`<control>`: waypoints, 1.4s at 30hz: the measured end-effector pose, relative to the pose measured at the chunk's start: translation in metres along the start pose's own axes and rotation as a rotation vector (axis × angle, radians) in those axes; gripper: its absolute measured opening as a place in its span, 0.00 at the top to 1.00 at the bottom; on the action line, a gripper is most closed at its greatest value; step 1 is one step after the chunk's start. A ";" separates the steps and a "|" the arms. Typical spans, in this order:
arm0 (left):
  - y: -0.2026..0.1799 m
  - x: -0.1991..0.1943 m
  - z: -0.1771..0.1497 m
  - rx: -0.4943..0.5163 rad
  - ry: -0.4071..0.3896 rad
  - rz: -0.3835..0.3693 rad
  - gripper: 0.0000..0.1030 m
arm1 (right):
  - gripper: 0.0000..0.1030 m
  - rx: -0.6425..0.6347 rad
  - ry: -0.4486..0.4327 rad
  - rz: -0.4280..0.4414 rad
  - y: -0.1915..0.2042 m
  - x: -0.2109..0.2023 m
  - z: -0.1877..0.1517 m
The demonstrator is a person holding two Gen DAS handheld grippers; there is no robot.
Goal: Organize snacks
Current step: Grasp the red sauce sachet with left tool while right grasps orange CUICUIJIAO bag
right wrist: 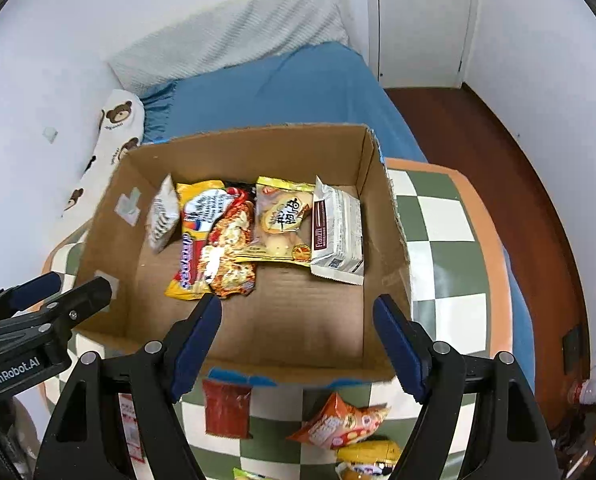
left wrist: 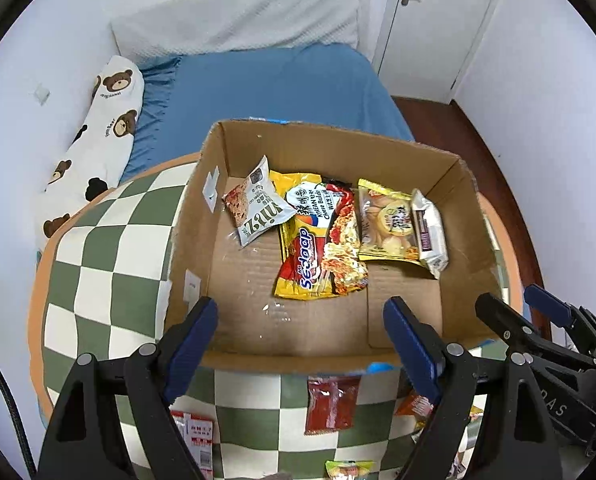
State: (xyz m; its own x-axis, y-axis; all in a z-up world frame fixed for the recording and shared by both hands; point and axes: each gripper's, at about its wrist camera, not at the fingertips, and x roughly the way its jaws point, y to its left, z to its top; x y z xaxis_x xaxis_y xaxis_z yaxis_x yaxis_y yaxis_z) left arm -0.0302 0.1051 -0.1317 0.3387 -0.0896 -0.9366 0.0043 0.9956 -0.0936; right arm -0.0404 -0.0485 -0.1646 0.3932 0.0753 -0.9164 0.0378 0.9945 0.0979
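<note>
An open cardboard box (left wrist: 470, 216) (right wrist: 382, 216) stands on a green-and-white checkered cushion (left wrist: 110, 248). Inside lie a white snack bar pack (left wrist: 258, 204), a yellow-red noodle pack (left wrist: 318, 248) (right wrist: 214, 240), a yellow pastry pack (left wrist: 386, 224) (right wrist: 282, 220) and a white wafer pack (left wrist: 430, 228) (right wrist: 338, 236). Loose on the cushion in front are a dark red packet (left wrist: 330, 404) (right wrist: 226, 408), an orange chip bag (right wrist: 338, 424) and a red-white packet (left wrist: 196, 440). My left gripper (left wrist: 300, 340) and right gripper (right wrist: 296, 340) are both open and empty, above the box's near edge.
A bed with a blue sheet (left wrist: 278, 84), a white pillow (left wrist: 238, 20) and a bear-print bolster (left wrist: 98, 148) lies behind the cushion. A white door (left wrist: 438, 20) and brown floor (right wrist: 498, 160) are at the right. The right gripper shows in the left view (left wrist: 538, 320).
</note>
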 end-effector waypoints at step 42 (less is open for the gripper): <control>-0.042 0.171 -0.158 0.053 0.391 0.058 0.18 | 0.19 0.271 0.529 0.162 -0.109 0.113 -0.133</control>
State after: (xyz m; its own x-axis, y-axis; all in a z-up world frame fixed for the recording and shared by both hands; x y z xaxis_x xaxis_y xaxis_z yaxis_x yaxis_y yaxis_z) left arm -0.1211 0.0440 -0.3412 -0.0434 -0.0265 -0.9987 0.0475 0.9985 -0.0285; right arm -0.1222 -0.1388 -0.3309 -0.0933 0.3188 -0.9432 0.2752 0.9187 0.2833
